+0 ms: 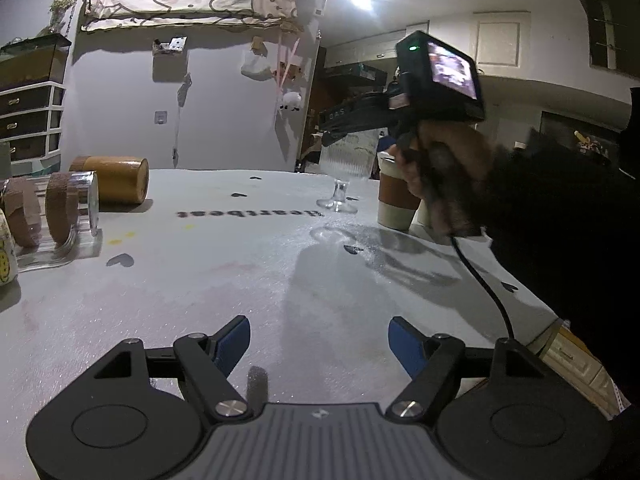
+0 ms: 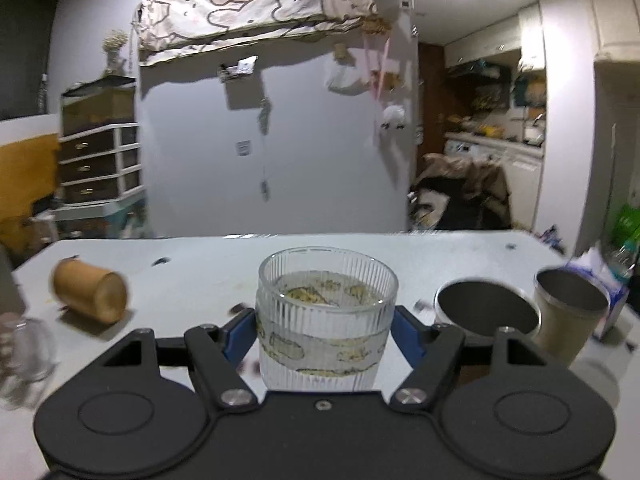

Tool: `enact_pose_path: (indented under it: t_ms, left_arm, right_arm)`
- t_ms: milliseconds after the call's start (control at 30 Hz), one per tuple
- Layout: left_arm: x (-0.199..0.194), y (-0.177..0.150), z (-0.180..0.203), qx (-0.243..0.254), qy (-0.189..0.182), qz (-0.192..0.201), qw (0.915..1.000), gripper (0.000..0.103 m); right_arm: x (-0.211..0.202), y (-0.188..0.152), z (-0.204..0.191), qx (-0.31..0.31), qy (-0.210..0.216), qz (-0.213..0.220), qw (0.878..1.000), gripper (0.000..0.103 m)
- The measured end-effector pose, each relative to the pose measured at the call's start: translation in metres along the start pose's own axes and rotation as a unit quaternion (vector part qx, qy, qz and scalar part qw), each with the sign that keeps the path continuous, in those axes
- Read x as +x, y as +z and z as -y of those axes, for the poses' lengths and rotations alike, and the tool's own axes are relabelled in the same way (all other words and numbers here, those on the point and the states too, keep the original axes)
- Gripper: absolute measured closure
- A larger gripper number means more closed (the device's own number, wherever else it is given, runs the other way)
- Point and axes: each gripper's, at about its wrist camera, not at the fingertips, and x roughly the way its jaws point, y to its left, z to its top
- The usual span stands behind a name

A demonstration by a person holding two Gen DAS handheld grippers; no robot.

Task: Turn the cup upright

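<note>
Grey bench, cluttered room behind. Our right hand-held gripper is clamped on the ribbed clear glass cup, mouth up, held above the bench; left hand-held gripper hangs apart, holding nothing. We judge the cup rigid, slick and fragile: grip mid-wall, gently.

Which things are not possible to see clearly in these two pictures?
- Glass cup, right wrist view: its base is hidden behind the right claw body.
- Same cup, left wrist view: mostly covered by the right claw and hand.
- Clear glass, right wrist view: blurred and cut by the left edge.
- Left claw: open, holds nothing.
</note>
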Motion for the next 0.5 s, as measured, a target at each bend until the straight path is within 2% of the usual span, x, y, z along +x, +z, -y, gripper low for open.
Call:
enact_pose_path:
  t_ms: [133, 300, 500]
  left_arm:
    - [-0.002, -0.002, -0.002, -0.001, 0.004, 0.000, 1.0000, 0.026]
    - [-0.002, -0.002, -0.007, -0.006, 0.010, 0.004, 0.9999, 0.026]
    - [0.000, 0.000, -0.008, -0.009, 0.014, 0.006, 0.9998, 0.026]
  right_arm:
    - [0.024, 0.005, -0.005, -0.019, -0.034, 0.013, 0.999, 0.030]
    - [0.043, -0.001, -0.001, -0.011, -0.067, -0.010, 0.998, 0.030]
    - [0.042, -0.010, 0.004, -0.014, -0.064, -0.008, 0.998, 0.029]
